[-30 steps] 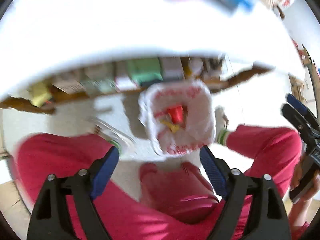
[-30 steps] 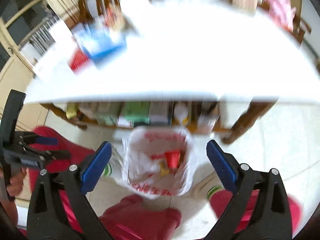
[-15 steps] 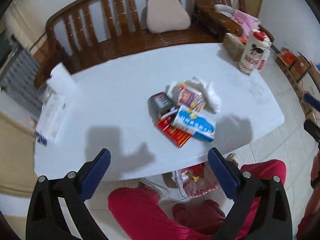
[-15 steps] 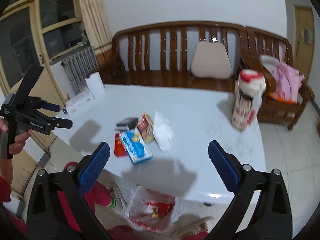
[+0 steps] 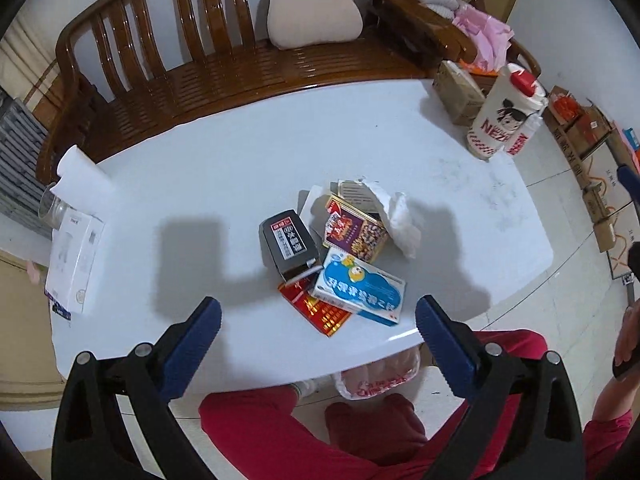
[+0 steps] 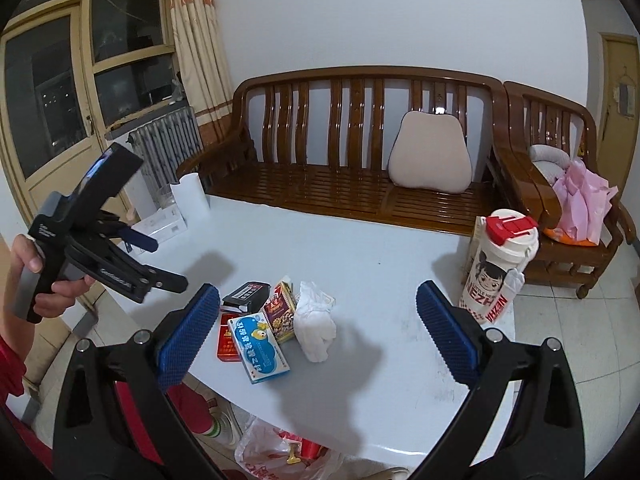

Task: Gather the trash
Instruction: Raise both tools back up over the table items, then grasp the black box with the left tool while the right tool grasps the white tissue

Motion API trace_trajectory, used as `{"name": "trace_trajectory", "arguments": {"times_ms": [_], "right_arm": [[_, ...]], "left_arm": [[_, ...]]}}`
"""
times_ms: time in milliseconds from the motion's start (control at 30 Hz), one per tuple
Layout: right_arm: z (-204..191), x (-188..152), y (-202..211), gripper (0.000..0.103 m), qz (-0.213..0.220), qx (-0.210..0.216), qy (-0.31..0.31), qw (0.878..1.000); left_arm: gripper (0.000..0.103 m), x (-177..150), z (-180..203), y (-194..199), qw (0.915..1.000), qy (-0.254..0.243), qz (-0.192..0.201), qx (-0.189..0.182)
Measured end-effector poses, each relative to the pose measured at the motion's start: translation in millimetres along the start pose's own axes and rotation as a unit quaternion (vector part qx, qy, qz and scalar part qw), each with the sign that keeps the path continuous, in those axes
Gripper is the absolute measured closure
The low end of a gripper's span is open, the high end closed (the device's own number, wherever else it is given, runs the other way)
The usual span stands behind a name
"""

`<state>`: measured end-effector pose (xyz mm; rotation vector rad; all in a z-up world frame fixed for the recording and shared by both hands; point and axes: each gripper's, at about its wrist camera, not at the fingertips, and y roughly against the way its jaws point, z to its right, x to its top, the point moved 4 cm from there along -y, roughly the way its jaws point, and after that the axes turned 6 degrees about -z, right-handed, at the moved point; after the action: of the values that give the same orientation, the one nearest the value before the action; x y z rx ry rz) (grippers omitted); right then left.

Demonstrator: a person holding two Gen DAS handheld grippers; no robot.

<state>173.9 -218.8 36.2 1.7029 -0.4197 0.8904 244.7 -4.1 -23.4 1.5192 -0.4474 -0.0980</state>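
Left wrist view, left to right. At nine o'clock: flat white box (image 5: 74,258) on the white table (image 5: 224,184), a white paper roll (image 5: 82,176) just beyond it, upright. At six o'clock: left gripper (image 5: 318,340) over the table's near edge, jaws wide apart after just opening further, nothing between the pads. Centre: heap of trash, all touching or overlapping. Dark grey box (image 5: 289,245) at the heap's nine o'clock; red packet (image 5: 320,310) at six, partly under the blue-and-white box (image 5: 360,290); purple-and-gold snack box (image 5: 356,232) at twelve, its top flap open, contents not visible; crumpled white tissue (image 5: 402,222) at three, touching the snack box. Below the table edge, at five o'clock: white plastic bag with red print (image 5: 376,376) on the floor by the red trouser legs (image 5: 288,436), mouth mostly hidden here. At two o'clock: tall white cartoon-printed cup (image 5: 504,118) with a red lid, closed, well apart from the heap.

Right wrist view. At nine o'clock: hand gripping the left gripper's handle. At six o'clock: right gripper (image 6: 318,340), pads spread wide, empty, above the heap. Under the table at six: bag mouth open, a red item and a yellow scrap inside.
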Motion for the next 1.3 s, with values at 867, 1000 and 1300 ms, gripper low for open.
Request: {"name": "trace_trajectory", "arguments": {"times_ms": [867, 1000, 1300], "right_arm": [[18, -22, -127, 0.007, -0.113, 0.041, -0.008, 0.993], [17, -31, -146, 0.007, -0.132, 0.046, -0.004, 0.990], [3, -60, -192, 0.007, -0.178, 0.043, 0.024, 0.983]], "left_arm": [[0.008, 51, -31, -125, 0.9904, 0.066, -0.116, -0.036], [0.008, 54, -33, -136, 0.9889, 0.070, -0.125, -0.039], [0.008, 59, -44, -162, 0.9847, 0.089, -0.142, -0.047]]}}
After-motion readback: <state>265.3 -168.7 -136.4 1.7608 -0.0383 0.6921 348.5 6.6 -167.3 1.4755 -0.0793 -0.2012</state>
